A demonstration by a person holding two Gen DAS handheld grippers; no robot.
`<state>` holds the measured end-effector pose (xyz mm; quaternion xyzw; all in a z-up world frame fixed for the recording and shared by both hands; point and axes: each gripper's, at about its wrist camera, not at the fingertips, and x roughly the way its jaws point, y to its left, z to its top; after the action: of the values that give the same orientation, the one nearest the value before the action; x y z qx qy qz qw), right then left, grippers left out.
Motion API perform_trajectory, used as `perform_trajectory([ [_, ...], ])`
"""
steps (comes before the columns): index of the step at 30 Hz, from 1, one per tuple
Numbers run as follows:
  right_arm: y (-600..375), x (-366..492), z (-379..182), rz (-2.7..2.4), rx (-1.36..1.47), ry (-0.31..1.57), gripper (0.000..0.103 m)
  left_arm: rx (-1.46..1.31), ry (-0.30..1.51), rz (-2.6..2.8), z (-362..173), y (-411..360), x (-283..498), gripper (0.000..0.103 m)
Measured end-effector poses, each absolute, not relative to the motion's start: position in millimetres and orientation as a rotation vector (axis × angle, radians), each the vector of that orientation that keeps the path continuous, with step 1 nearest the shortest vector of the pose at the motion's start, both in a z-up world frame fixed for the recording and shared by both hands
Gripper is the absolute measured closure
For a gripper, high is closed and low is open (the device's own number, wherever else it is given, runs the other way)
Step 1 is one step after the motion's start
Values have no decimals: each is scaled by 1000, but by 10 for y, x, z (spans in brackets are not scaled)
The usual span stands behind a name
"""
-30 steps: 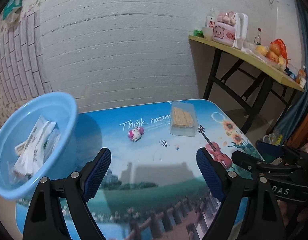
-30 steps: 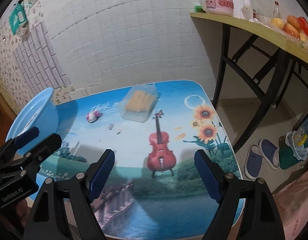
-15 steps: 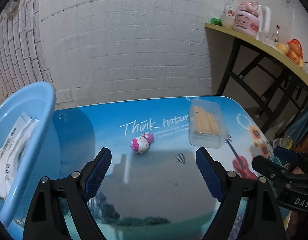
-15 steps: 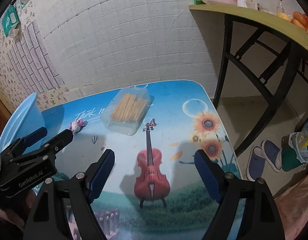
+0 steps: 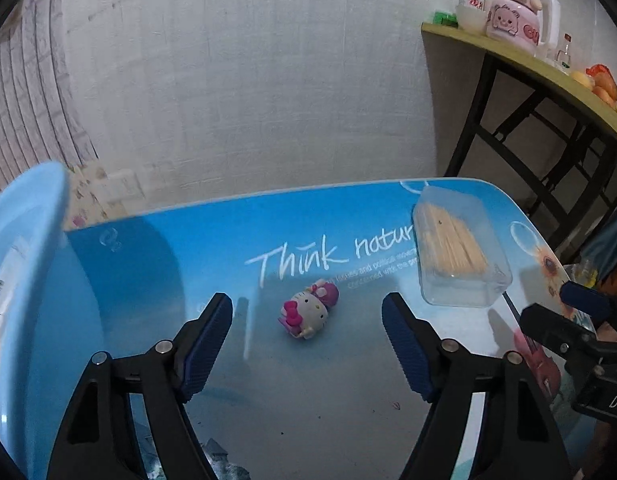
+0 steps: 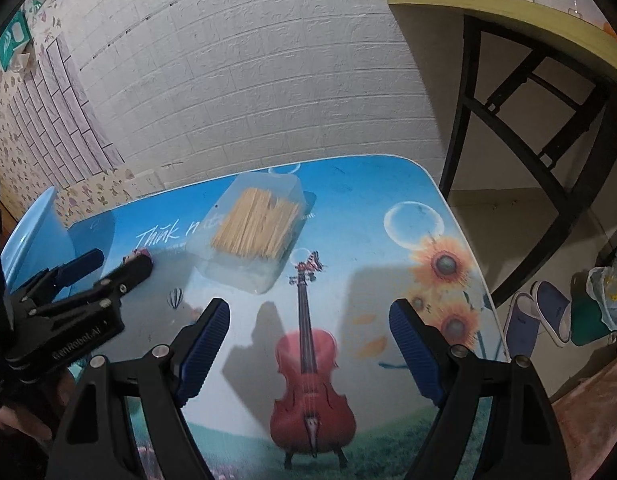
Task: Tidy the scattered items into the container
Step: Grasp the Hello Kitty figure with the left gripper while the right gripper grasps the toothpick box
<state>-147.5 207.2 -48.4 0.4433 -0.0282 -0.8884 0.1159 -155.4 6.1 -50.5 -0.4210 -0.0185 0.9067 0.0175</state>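
Observation:
A small pink-and-white cat toy (image 5: pixel 307 315) lies on the printed blue table (image 5: pixel 188 248). My left gripper (image 5: pixel 307 312) hovers around it, jaws closing, pads on either side and apart from the toy. A clear box of wooden sticks (image 5: pixel 454 252) rests to the right; in the right wrist view that box (image 6: pixel 254 232) lies ahead of my right gripper (image 6: pixel 309 318), which stands open above the violin picture with nothing between its fingers. The light-blue basin (image 5: pixel 16 264) at the left holds white packets. The left gripper (image 6: pixel 104 270) hides most of the toy in the right wrist view.
A white brick wall rises just behind the table. A yellow-topped folding table (image 6: pixel 528 28) with a pink kettle and fruit stands to the right. Slippers (image 6: pixel 540 316) and a bag lie on the floor beyond the table's right edge (image 6: pixel 460 232).
Both grippers have moved forward and down toward the far side of the table. The toy now sits between the left jaws, which have narrowed. The basin has slid toward the left edge.

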Motion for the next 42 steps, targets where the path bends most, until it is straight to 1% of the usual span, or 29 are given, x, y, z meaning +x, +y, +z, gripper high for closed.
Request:
perform_trajectory([
  [2,2030,-1515,-488,-2594,1297,-91,19,-1327,-77,2798,-530,35,-1582,39],
  [4,1995,-1543,-491,-2589,1294,-92,19,-1347,-82,2788,-551,8,-1604,39],
  [8,1926,-1591,-496,-2586,1293,-87,19,-1381,-120,2767,-592,-56,-1638,45],
  [13,1870,-1651,-494,-2591,1292,-97,19,-1372,-99,2765,-583,-60,-1646,58],
  [14,1867,-1661,-494,-2592,1291,-98,19,-1370,-99,2763,-585,-61,-1654,64],
  [15,1854,-1669,-491,-2592,1290,-100,19,-1364,-102,2756,-582,-68,-1656,73],
  [16,1850,-1680,-489,-2591,1288,-102,19,-1361,-104,2749,-580,-77,-1658,77],
  [18,1818,-1690,-486,-2585,1282,-100,19,-1351,-114,2734,-572,-94,-1655,78],
  [19,1795,-1694,-488,-2582,1281,-95,19,-1349,-116,2730,-571,-94,-1657,81],
  [29,1654,-1767,-508,-2583,1287,-71,19,-1312,-41,2743,-528,-40,-1526,81],
  [33,1615,-1816,-523,-2587,1294,-74,15,-1288,3,2754,-503,10,-1453,81],
  [42,1495,-1892,-493,-2606,1316,-108,15,-1319,-60,2749,-521,-58,-1357,81],
])
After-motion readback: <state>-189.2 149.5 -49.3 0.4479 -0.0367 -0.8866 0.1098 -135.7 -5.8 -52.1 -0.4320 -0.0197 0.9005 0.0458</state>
